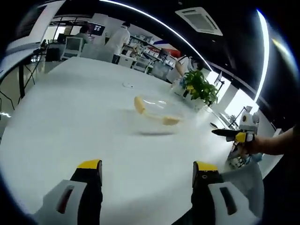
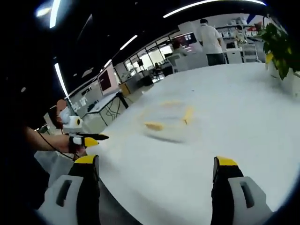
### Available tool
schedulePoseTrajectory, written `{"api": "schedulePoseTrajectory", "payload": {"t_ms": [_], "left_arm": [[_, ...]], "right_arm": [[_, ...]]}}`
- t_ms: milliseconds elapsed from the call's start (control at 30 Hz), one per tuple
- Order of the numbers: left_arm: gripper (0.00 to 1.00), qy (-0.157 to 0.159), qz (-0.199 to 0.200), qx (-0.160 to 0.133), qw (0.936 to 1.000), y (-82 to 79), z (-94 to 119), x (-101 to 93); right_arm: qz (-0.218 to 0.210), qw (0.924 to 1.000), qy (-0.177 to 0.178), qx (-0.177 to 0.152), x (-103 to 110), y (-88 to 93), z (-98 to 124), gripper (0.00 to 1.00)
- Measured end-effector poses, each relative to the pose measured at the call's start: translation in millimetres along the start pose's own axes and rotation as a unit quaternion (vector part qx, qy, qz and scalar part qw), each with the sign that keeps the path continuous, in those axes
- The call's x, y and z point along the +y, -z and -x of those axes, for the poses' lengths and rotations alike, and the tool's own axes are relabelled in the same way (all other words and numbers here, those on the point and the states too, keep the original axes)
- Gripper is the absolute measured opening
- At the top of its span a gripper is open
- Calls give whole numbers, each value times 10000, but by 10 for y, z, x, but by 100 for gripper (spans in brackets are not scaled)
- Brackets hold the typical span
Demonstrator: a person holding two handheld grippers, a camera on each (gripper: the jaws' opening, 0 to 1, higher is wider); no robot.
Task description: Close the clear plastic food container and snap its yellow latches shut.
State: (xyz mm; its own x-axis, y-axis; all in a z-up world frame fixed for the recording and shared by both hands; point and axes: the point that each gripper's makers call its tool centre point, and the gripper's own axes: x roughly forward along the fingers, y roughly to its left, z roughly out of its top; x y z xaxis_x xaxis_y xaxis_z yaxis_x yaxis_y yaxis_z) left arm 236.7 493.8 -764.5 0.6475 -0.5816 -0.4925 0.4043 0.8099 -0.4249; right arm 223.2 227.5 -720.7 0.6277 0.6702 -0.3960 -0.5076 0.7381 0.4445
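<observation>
A clear plastic food container (image 1: 157, 112) with yellow latches sits on the white table, well ahead of both grippers; in the right gripper view the container (image 2: 171, 116) is blurred, its lid state hard to tell. My left gripper (image 1: 146, 176) is open over the near table edge, nothing between its yellow-tipped fingers. My right gripper (image 2: 154, 171) is open too, held off the table edge. The right gripper (image 1: 236, 136) enters the left gripper view from the right, held by a hand. The left gripper (image 2: 86, 139) shows at the left of the right gripper view.
The white table (image 1: 84, 117) is large and round-edged. A potted green plant (image 1: 201, 88) stands behind the container, and the plant (image 2: 279, 33) is at the far right. People stand at desks with monitors in the background (image 1: 117, 40).
</observation>
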Motion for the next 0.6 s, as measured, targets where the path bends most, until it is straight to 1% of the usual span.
{"api": "schedulePoseTrajectory", "payload": {"t_ms": [200,267,333,400,433,467,500,567,600], "left_arm": [[75,-10,-89,-145,9999,4,120,-137],[75,-17,-133,-166,9998,22,140,-162],[75,-55,-188,-190,9996,53,174,-181],[74,-67,-151,-249,9996,87,211,-213],[73,-113,-191,-239,9995,106,228,-224],[72,-180,-306,-213,9991,120,246,-215],[71,-243,-337,-226,9989,136,276,-224],[70,-304,-287,-313,9986,135,317,-244],[70,-329,-341,-351,9983,130,327,-255]], "right_arm": [[12,9998,-13,-177,100,40,168,100],[52,9997,34,-218,95,45,200,100],[-10,9996,48,-271,92,68,228,100],[24,9996,56,-263,111,129,241,100],[101,9995,116,-280,104,176,243,100],[91,9994,164,-280,95,209,243,100],[65,9994,202,-270,96,240,243,100],[43,9992,226,-341,127,257,238,100],[114,9985,301,-434,111,233,234,100]]}}
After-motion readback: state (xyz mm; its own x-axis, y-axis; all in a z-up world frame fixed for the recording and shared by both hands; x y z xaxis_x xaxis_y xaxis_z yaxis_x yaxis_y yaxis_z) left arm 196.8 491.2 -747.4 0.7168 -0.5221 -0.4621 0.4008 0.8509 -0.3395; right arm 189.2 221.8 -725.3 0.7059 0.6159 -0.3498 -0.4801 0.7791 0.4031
